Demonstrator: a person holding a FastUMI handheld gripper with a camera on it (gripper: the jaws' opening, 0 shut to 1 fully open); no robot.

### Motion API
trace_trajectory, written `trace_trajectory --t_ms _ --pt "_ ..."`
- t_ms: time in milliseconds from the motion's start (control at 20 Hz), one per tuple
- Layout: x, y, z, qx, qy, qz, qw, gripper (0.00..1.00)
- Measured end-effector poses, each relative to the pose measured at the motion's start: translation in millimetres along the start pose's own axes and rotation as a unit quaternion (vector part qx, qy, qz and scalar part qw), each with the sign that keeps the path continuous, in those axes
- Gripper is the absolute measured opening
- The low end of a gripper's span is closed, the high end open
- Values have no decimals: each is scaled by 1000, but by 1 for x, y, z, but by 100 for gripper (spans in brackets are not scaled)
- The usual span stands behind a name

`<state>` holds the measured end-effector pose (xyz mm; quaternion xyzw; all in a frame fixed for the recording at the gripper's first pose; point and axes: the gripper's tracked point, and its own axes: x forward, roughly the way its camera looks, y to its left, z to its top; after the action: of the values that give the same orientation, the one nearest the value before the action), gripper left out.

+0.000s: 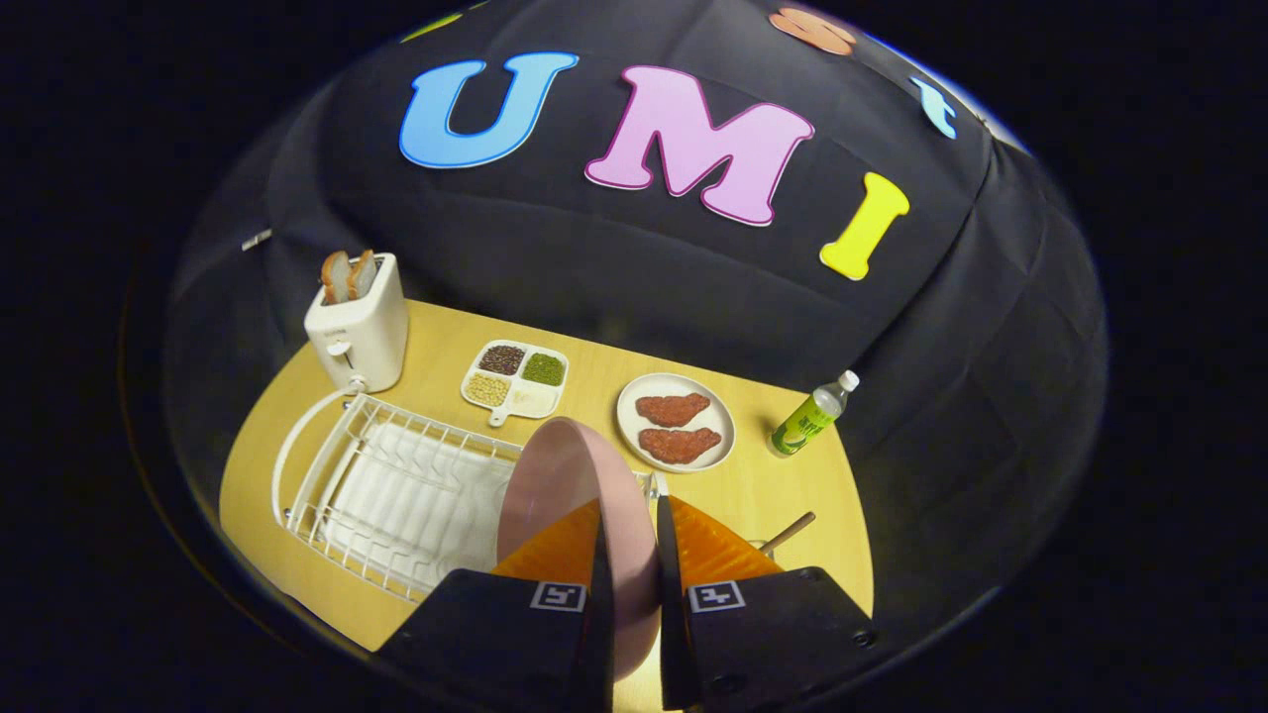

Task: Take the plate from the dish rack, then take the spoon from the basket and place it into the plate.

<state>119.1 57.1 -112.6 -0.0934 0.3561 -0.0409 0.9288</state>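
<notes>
Over a smooth wooden table (594,381), fingers (684,555) clamp a round plate (555,475).

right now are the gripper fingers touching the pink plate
Touching. The gripper view shows the gripper closed on the pink plate, its rim clamped edge-on between both fingers, held up over the dish rack.

Mock kitchen set inside a cloth-walled booth.
Wooden worktop (783,485) carrying a white toaster (359,322) with bread slices, wire dish rack (396,495), divided tray of beans (515,381), plate of meat patties (676,421), small drink bottle (812,416); black cloth (594,267) behind.
</notes>
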Motion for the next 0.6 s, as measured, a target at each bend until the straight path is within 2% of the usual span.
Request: trace_trajectory --t_ms 250,600 --pt "-47 1 -58 90 29 96 991 22" --pt "-69 20 -177 207 80 176 959 23"
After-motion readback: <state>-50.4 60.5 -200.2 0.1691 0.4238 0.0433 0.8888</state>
